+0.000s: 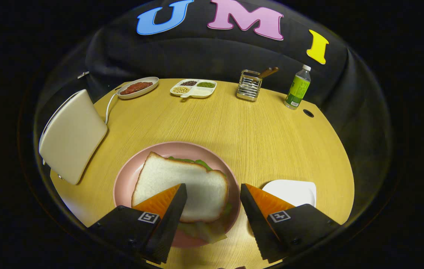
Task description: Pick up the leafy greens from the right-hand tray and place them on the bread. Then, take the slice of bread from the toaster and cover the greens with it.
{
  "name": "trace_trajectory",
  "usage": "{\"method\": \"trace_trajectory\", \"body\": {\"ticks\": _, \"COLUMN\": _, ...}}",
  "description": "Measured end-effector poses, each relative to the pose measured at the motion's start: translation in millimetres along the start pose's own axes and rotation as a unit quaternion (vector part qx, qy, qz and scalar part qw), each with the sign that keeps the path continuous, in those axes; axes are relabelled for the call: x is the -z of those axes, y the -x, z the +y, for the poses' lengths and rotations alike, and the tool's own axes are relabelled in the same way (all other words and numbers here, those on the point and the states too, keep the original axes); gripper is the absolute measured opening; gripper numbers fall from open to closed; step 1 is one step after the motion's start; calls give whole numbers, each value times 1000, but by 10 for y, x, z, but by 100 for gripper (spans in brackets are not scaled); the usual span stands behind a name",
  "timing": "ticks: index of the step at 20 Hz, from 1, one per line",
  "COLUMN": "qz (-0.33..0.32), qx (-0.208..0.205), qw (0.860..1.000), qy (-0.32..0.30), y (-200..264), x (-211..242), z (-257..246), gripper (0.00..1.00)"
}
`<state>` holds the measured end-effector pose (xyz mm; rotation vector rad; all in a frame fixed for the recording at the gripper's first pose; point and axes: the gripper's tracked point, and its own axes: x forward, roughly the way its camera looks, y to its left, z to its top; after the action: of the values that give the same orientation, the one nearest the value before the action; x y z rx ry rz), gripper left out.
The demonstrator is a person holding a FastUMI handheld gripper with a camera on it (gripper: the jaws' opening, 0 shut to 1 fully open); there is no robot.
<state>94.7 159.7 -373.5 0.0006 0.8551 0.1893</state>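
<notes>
- Because the top slice of bread (182, 188) already lies over the leafy greens (197, 163) on the pink plate (129, 175) at the lower middle of the frame, the job looks nearly done.
- The hand-held gripper (213, 203) is wide open and holds nothing. The bread lies between and just ahead of its two fingers.
- The bread looks light and soft. It would squash if pinched hard, so a gentle hold on the crust edge seems best.
- The greens look thin and floppy. They peek out past the top edge of the bread and again below it near the fingers. They could slip out if the bread is nudged.
- I can see one slice of bread on top. Any slice under the greens is hidden.
- One pink plate, and one white tray (294, 190) at the lower right, just beyond the right finger.
- One pale toaster (71, 136) at the left of the frame, with a white cord (109, 106).
- At the top of the table (264, 138): one oval dish (138, 87) of reddish food, one split dish (194, 88) of beans, one metal rack (249, 89) with a wooden handle, and one bottle (297, 89).
</notes>
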Motion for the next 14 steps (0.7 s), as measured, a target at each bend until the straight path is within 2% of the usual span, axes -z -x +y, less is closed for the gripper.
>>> {"method": "trace_trajectory", "body": {"ticks": 4, "qz": -24, "qx": 4, "qw": 1000, "qy": 4, "y": 65, "x": -127, "z": -134, "gripper": 99}}
{"method": "trace_trajectory", "body": {"ticks": 8, "qz": -45, "qx": 3, "qw": 999, "qy": -6, "y": 217, "x": -280, "z": -243, "gripper": 99}}
{"method": "trace_trajectory", "body": {"ticks": 14, "qz": -92, "qx": -21, "qw": 995, "qy": -10, "y": 657, "x": -614, "z": -302, "gripper": 99}}
